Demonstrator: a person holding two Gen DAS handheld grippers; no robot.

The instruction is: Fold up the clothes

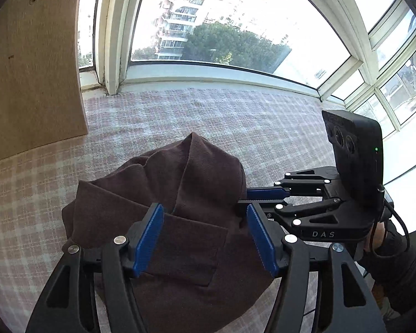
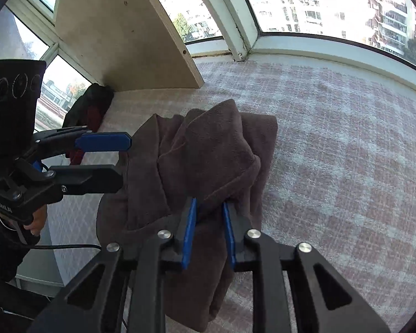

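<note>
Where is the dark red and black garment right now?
In the right wrist view the dark red and black garment lies bunched at far left on the checked cover, against the foot of the wooden board, behind the left gripper.

The dark bundle beside the board is perhaps clothing; too shadowed to tell.

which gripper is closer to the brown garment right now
Right. The right gripper is shut on a fold of the brown garment, pinching it between its blue pads. The left gripper is open, its fingers spread over the garment, gripping nothing.
</note>
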